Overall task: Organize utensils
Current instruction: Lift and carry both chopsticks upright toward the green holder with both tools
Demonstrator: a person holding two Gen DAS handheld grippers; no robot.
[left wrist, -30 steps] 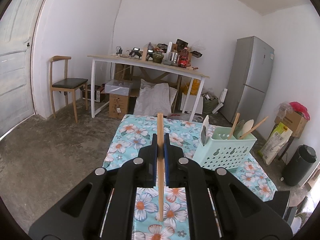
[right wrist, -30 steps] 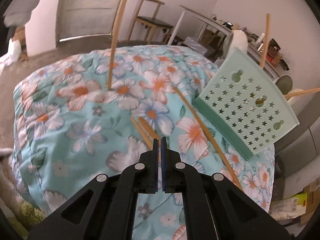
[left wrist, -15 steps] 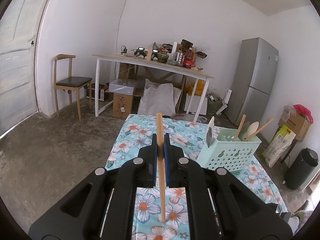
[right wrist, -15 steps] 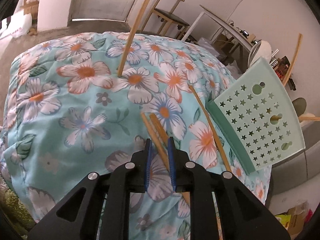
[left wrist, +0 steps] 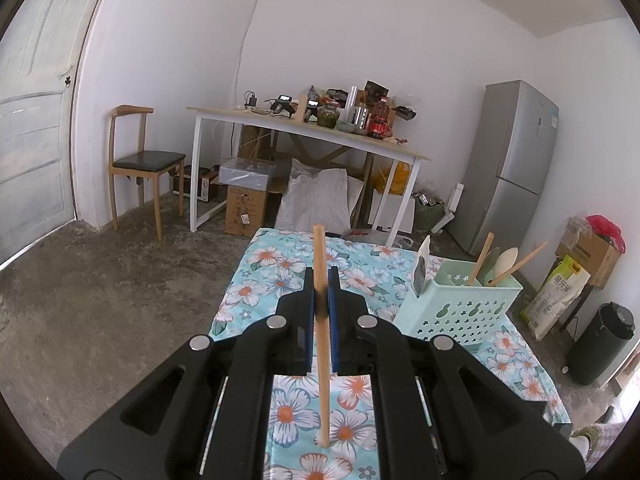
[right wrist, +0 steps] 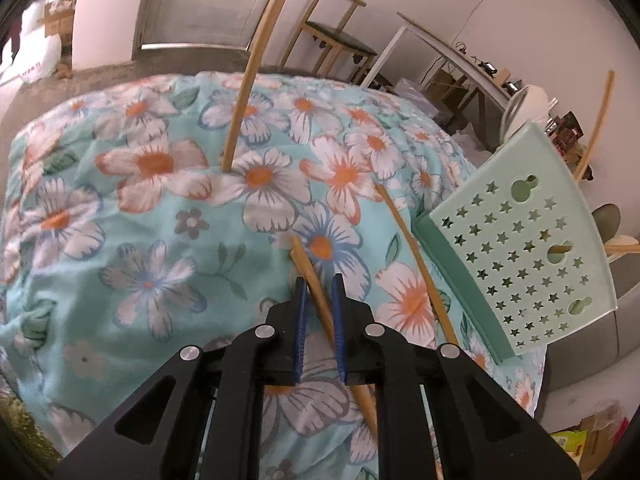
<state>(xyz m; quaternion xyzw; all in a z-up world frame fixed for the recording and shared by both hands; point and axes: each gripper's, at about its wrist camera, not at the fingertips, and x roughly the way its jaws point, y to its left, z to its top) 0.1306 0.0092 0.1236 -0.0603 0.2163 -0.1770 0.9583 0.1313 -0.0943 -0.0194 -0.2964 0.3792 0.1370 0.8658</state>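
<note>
Between the blue pads of the right gripper lie two wooden chopsticks, side by side on the flowered cloth and running slantwise through the gap. The jaws stand a little apart; they have just been closing after springing open from the tight-shut stance of a second ago, and the frames do not show whether the pads yet press on the sticks. A second ago the pair lay just ahead of the fingertips; now the fingers straddle it. Toward the mint-green utensil basket a third, longer chopstick lies on the cloth, its lower stretch close along the basket's base, well clear of the right jaw. On the far side from the basket, a single chopstick stands upright with its tip on a white flower; open cloth lies between it and the pair.

That upright chopstick is clamped in the left gripper, jaws closed on its shaft, much as it was before. In the left view the basket stands off to the right of this stick with bare cloth between, and it holds a wooden spoon and other handles leaning out of its top. The cloth's far edge lies beyond the basket, bare concrete floor to the left of it.
</note>
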